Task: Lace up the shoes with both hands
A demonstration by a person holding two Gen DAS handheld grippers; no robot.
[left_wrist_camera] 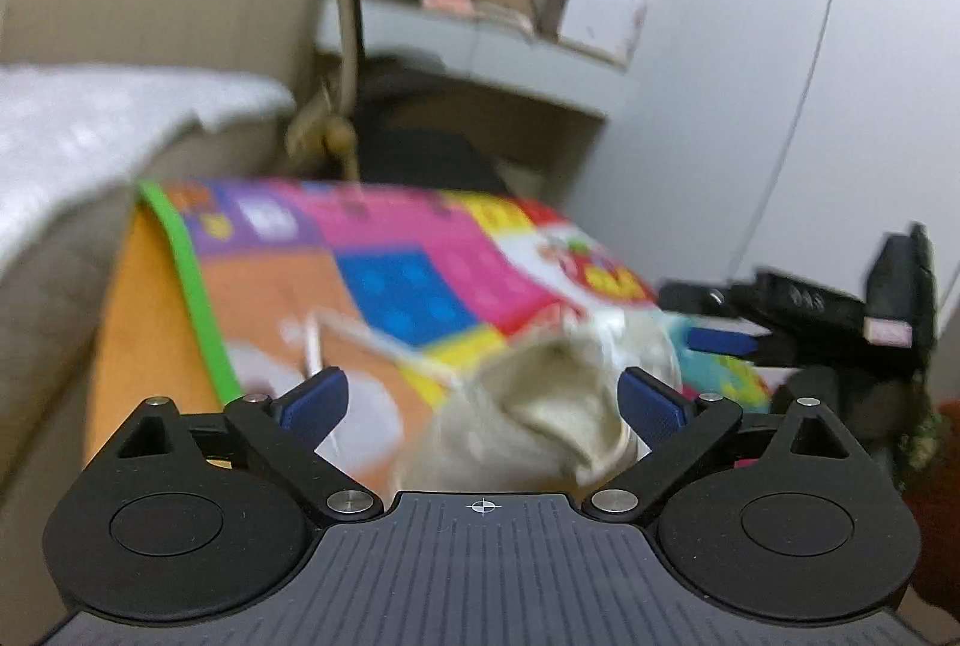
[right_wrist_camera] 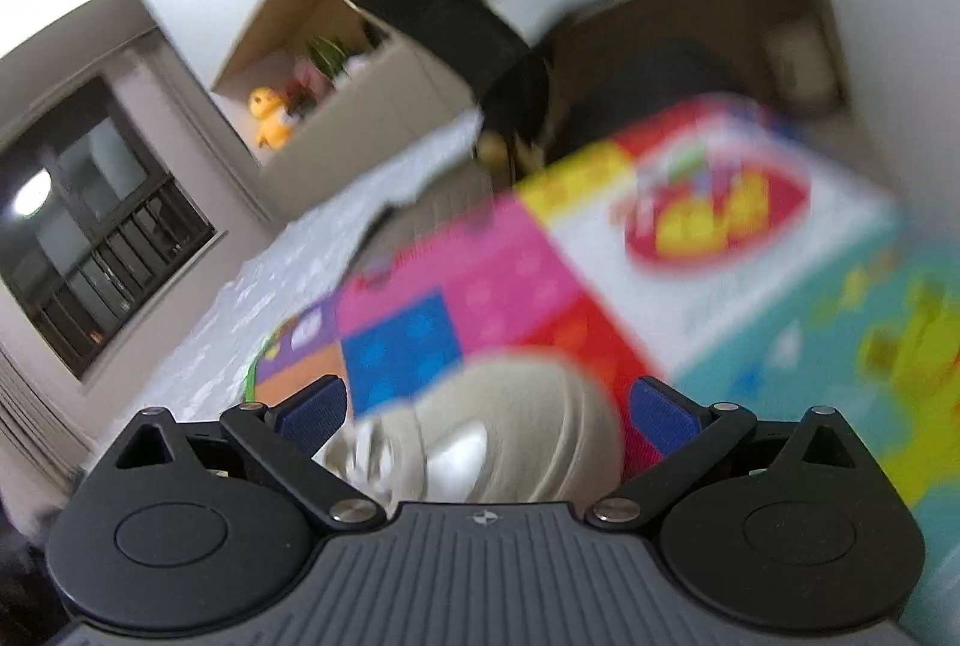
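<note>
Both tongs, left tongs [left_wrist_camera: 483,400] and right tongs [right_wrist_camera: 486,415], gape wide, gripping nothing; beige shoe [left_wrist_camera: 540,418] looks soft, light; thin limp lace [left_wrist_camera: 336,331] best pinched near its end

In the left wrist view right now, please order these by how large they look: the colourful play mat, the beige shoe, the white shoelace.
1. colourful play mat, which spans most of the middle of the view.
2. beige shoe, though its nearness to the camera enlarges it.
3. white shoelace, a thin blurred line.
</note>
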